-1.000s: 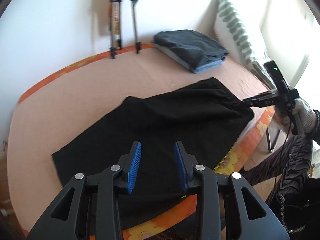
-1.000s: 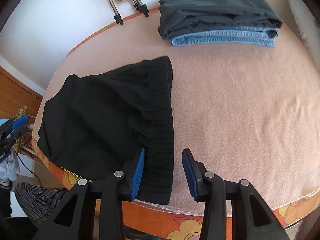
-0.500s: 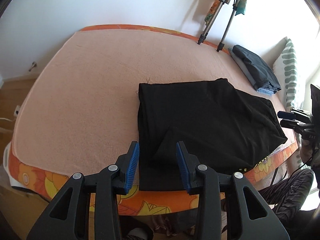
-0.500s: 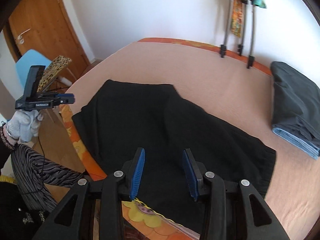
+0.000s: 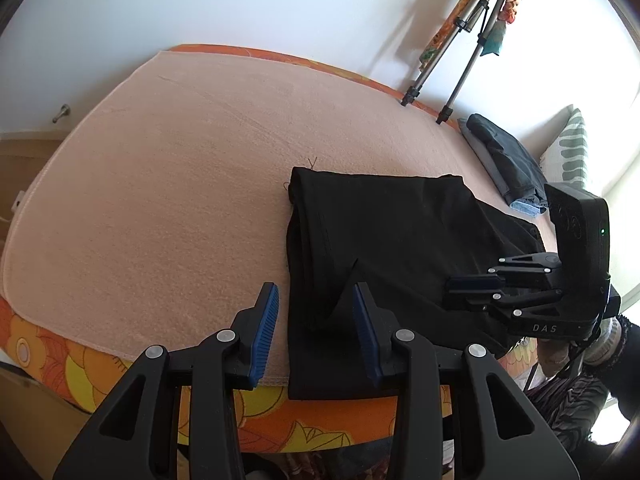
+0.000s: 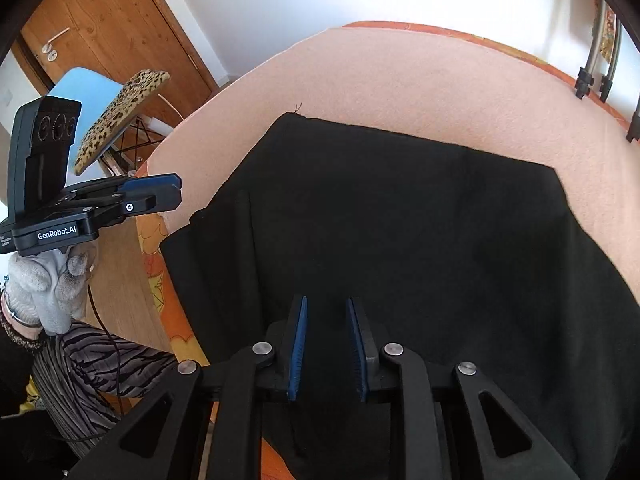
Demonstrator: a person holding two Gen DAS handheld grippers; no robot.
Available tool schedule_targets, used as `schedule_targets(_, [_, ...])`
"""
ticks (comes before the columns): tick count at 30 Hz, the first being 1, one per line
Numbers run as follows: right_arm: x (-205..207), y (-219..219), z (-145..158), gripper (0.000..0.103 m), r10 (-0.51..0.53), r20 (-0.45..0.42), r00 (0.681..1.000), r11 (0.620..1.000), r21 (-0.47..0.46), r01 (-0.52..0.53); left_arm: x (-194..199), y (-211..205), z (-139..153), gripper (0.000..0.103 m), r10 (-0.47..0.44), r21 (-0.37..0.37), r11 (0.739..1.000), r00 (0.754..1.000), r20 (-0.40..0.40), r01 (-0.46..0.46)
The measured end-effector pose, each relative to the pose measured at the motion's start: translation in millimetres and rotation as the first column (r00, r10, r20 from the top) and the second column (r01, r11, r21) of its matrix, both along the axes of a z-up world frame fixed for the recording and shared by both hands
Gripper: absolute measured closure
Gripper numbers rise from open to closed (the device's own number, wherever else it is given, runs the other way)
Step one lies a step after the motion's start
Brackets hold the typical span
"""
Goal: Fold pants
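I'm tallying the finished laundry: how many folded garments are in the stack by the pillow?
2: dark grey pants on top and a blue denim pair beneath, stacked beyond the black pants. More may be hidden inside the stack.

A bedroom in a home

A wide bed covered with a soft peach blanket (image 5: 180, 168) is seen against a plain white wall (image 5: 240, 4). A brown wooden door (image 6: 108, 24), a white pillow with green stripes (image 5: 572, 152) and a small stack of folded dark and blue clothes (image 5: 508, 160) are also seen.
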State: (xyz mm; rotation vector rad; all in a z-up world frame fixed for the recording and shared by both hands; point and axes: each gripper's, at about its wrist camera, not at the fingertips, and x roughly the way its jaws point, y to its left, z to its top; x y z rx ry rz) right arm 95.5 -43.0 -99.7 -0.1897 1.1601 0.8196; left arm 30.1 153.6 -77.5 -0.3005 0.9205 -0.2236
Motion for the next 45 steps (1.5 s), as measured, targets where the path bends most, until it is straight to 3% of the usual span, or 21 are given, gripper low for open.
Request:
schedule_targets(3, [-5,14,-4,0.082,0.029,-0.048,0.998,0.999,0.048,-0.026,0,13,7,0.067,0.035,-0.017,0.999,0.999,0.026,-0.035])
schedule_targets(7, [-28,38,-2,0.080,0.140,-0.114,0.984,0.983,0.136,-0.124,-4,25,12,0.067,0.072,-0.039,0.997,0.996,0.045,-0.070])
schedule_targets(11, [-45,53,11,0.077,0.213,-0.032,0.977,0.972,0.110,-0.208,-13,22,12,0.067,0.056,-0.050,0.997,0.997,0.049,-0.053])
schedule_targets(13, [-36,50,21,0.064,0.192,0.008,0.981,0.976,0.102,-0.192,-18,17,11,0.067,0.035,-0.056,0.998,0.998,0.046,-0.032])
schedule_targets(17, [3,47,40,0.064,0.126,0.092,0.988,0.988,0.082,-0.133,-26,1,5,0.067,-0.023,-0.064,0.998,0.999,0.028,0.025])
schedule_targets(19, [26,54,47,0.058,0.126,0.142,0.982,0.990,0.051,-0.135,-29,-7,2,0.066,-0.048,-0.064,0.997,0.999,0.018,0.049])
schedule_targets(22, [59,70,49,0.056,0.162,0.139,0.977,0.984,0.045,-0.170,-32,-16,1,0.066,-0.088,-0.064,0.994,0.996,0.012,0.088])
schedule_targets(27, [88,103,36,0.056,0.278,0.144,0.950,0.961,-0.043,-0.274,-28,-24,-7,0.066,-0.136,-0.076,0.988,0.990,-0.029,0.133])
schedule_targets(35, [100,139,9,0.057,0.347,0.142,0.927,0.936,-0.108,-0.334,-30,-10,-15,0.066,-0.109,-0.079,0.991,0.992,-0.063,0.104])
schedule_targets(36, [101,141,5,0.064,0.351,0.141,0.926,0.934,-0.117,-0.337,-31,-9,-14,0.066,-0.108,-0.062,0.993,0.992,-0.059,0.104])
schedule_targets(37, [100,142,3,0.077,0.356,0.137,0.924,0.932,-0.118,-0.342,-32,-9,-13,0.066,-0.105,-0.050,0.994,0.993,-0.056,0.102])
schedule_targets(38, [100,141,2,0.082,0.358,0.138,0.923,0.932,-0.116,-0.344,-32,-7,-12,0.064,-0.101,-0.045,0.994,0.994,-0.053,0.098])
schedule_targets(40, [99,141,4,0.099,0.353,0.158,0.922,0.934,-0.107,-0.340,-32,0,-11,0.054,-0.080,-0.051,0.996,0.996,-0.046,0.078])
schedule_targets(45, [112,138,14,0.101,0.303,0.204,0.931,0.953,-0.076,-0.293,-31,6,-13,0.053,-0.059,-0.088,0.995,0.997,-0.057,0.054])
